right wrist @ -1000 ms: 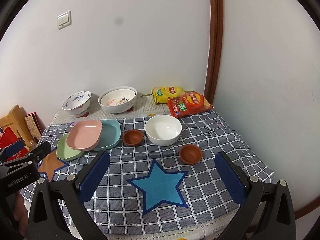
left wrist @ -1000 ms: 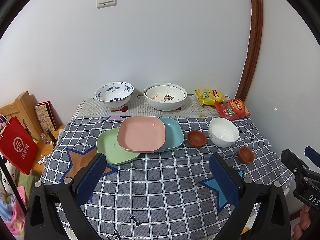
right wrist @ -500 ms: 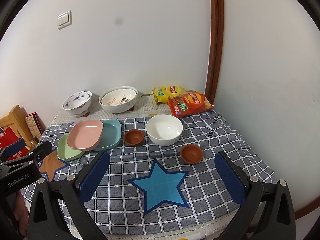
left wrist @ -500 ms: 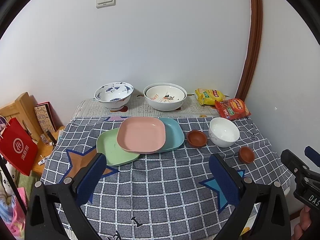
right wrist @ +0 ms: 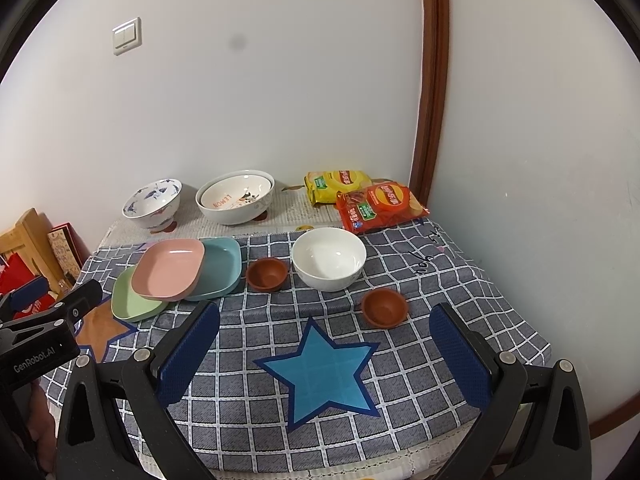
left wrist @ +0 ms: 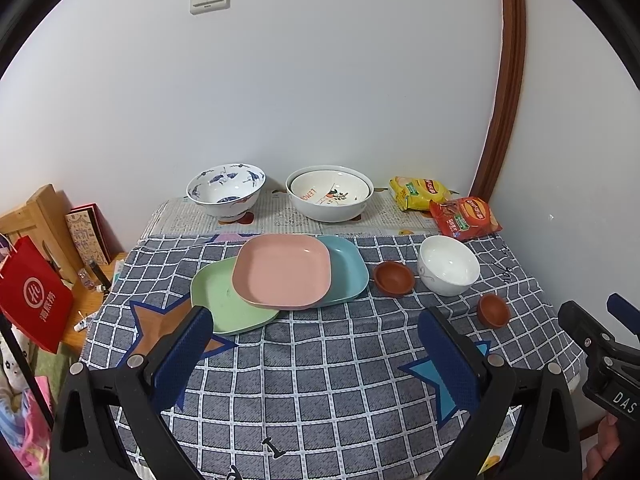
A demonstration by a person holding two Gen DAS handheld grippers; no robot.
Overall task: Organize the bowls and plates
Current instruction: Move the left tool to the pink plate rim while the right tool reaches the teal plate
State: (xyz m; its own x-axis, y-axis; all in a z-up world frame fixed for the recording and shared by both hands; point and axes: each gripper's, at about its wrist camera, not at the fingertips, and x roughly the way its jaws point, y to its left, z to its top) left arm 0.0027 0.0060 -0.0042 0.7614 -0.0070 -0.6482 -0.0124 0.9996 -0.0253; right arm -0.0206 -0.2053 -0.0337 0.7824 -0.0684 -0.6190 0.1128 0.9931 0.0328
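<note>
Left wrist view: left gripper (left wrist: 316,354) hangs over the near part of the checked tablecloth (left wrist: 320,384), jaws spread wide, nothing between the 2 blue pads (left wrist: 182,358). Right gripper shows at the right edge of this view as a black clamp body (left wrist: 600,356).

Right wrist view: right gripper (right wrist: 324,354) likewise released, pads (right wrist: 460,360) far apart and holding nothing, poised above the blue star (right wrist: 320,368) printed on the cloth. Left gripper body visible at the left edge (right wrist: 44,328).

Beyond the fingers, on the cloth:
- 3 square plates in an overlapping pile: pink plate (left wrist: 284,270) on top, lying across the green plate (left wrist: 218,300) at its left and the teal plate (left wrist: 348,268) at its right.
- Small brown bowl (left wrist: 394,278) just right of the teal plate, apart from it.
- White bowl (left wrist: 448,270) just beside that, upright.
- 2nd small brown bowl (left wrist: 493,310) nearer the table edge, in front of and right of the white bowl.

Back strip by the wall, on newspaper:
- Blue-patterned bowl (left wrist: 226,190) at left.
- Large pale bowl (left wrist: 330,198) with a printed bowl nested inside it.
- Yellow snack packet (left wrist: 418,192) and red snack packet (left wrist: 464,216) in the right corner, overlapping.

Left of the table: red paper bag (left wrist: 34,294).
</note>
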